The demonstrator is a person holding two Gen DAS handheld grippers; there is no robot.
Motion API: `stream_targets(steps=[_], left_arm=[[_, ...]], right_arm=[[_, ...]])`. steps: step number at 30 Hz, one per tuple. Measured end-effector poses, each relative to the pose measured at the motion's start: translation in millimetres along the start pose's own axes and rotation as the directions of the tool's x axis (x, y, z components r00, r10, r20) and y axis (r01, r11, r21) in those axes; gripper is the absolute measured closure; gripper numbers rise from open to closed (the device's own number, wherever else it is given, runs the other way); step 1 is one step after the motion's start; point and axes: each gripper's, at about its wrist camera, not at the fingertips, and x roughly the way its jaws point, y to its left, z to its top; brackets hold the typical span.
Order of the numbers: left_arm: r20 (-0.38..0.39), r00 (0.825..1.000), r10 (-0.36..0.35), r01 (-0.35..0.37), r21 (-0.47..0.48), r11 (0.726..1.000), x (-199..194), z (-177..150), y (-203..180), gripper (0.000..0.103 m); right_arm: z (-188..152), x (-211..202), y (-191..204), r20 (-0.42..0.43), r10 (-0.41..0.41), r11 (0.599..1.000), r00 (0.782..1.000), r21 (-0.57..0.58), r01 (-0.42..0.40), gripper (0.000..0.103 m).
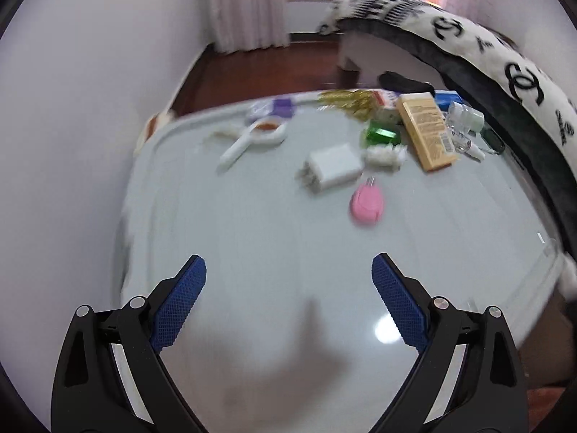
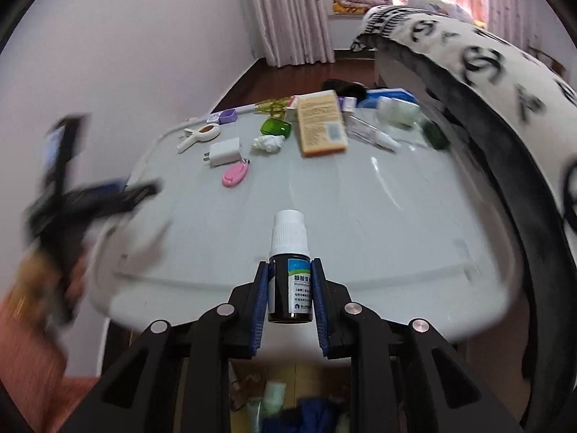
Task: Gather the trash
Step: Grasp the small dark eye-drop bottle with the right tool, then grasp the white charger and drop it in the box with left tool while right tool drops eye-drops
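Note:
My right gripper (image 2: 290, 270) is shut on a small dark medicine bottle (image 2: 288, 270) with a white cap, held upright above the near edge of the grey table (image 2: 324, 198). My left gripper (image 1: 288, 270) is open and empty above the near part of the table (image 1: 252, 234); it also shows blurred at the left of the right wrist view (image 2: 108, 195). A crumpled white tissue (image 1: 384, 155) (image 2: 267, 143) lies mid-table, beside a green wrapper (image 1: 382, 135) (image 2: 276, 127).
On the far table lie a white charger (image 1: 333, 166), a pink key fob (image 1: 366, 204), an orange box (image 1: 427, 130), a white magnifier (image 1: 252, 137), small bottles (image 1: 465, 119) and a purple case (image 1: 283, 106). A bed with a patterned blanket (image 2: 505, 72) borders the right. A bin with items (image 2: 288, 404) sits below.

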Motion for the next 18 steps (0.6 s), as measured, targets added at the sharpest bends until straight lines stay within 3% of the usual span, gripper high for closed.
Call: stream_targets(steps=[4,8,11,14,18], left_arm=[[-0.069,0.996,-0.051,0.05,-0.017,0.999,43,49,-19,0.012],[-0.109,0.994,0.031,-0.017,0.126,0.992,82,81,-42,0.012],[-0.108,0.989,0.105,-0.074,0.257,0.963,102,92,-54,0.012],[-0.166,0.985,0.038,-0.001,0.217,0.976,115,97,-53,0.013],[-0.221,0.975,-0.002,0.057,0.247,0.967,124,81,-59,0.018]], right_arm=[[-7,-10,-8,0.025,0.026,1.0,0.999,0.008,-0.027,0.08],[-3,-10,-11,0.027,0.068,0.998,0.997,0.014,-0.068,0.08],[-3,-10,-9,0.025,0.088,0.996,0.996,-0.006,-0.088,0.08],[-4,-7,-9,0.013,0.103,0.995,0.995,-0.014,-0.103,0.08],[-1,-7,-8,0.013,0.122,0.993,0.992,-0.008,-0.122,0.08]])
